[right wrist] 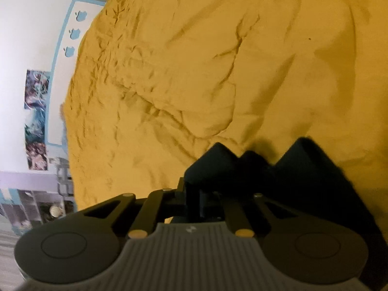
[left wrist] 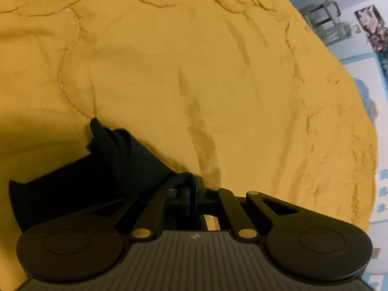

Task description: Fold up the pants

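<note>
The pants are dark navy cloth. In the left wrist view the pants (left wrist: 114, 160) hang bunched to the left of my left gripper (left wrist: 191, 184), whose jaws are closed on a pinch of the cloth. In the right wrist view the pants (right wrist: 303, 174) rise in folds to the right of my right gripper (right wrist: 196, 194), whose jaws are closed on the cloth edge. Both grippers hold the pants lifted above a yellow quilted bedspread (left wrist: 194, 72), which also shows in the right wrist view (right wrist: 194, 60).
The bedspread is wrinkled, with stitched seams. Its edge runs along a white and blue wall with pictures (right wrist: 36, 92) and shelving (left wrist: 327, 17). A floor area and furniture (right wrist: 36, 206) lie beyond the bed edge.
</note>
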A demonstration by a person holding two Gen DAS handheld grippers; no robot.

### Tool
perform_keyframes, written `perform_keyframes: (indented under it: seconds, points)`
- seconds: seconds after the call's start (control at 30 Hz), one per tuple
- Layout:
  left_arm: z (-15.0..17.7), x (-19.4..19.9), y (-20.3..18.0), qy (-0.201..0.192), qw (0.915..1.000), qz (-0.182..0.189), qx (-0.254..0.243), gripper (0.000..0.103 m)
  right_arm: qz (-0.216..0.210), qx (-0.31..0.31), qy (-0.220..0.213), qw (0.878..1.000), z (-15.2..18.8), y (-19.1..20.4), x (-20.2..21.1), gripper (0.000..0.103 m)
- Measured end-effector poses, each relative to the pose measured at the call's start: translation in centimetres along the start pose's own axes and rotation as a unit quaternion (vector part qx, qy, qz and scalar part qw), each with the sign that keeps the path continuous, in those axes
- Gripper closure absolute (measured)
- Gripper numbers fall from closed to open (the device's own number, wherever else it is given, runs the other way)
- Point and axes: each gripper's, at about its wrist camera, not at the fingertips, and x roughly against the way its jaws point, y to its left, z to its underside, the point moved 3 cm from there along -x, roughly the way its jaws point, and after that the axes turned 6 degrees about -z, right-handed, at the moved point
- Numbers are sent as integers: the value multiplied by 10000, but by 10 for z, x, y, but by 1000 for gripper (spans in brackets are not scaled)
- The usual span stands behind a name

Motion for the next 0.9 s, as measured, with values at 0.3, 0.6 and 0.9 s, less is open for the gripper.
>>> perform_keyframes:
  seconds: [0.3, 0.6, 0.9]
  points:
    - [-35, 83, 14, -1391, 9891, -8, -486, 53, 11, 1142, -832, 9900, -11, 25, 66, 78]
    - [28, 104, 31, -1201, 9640, -54, -2374, 49, -3, 2351, -216, 9717, 67, 33, 99, 71]
    - [38, 58, 26, -888, 9795, -194, -1800, 48, -332, 2716, 432, 9609, 150, 31, 95, 70]
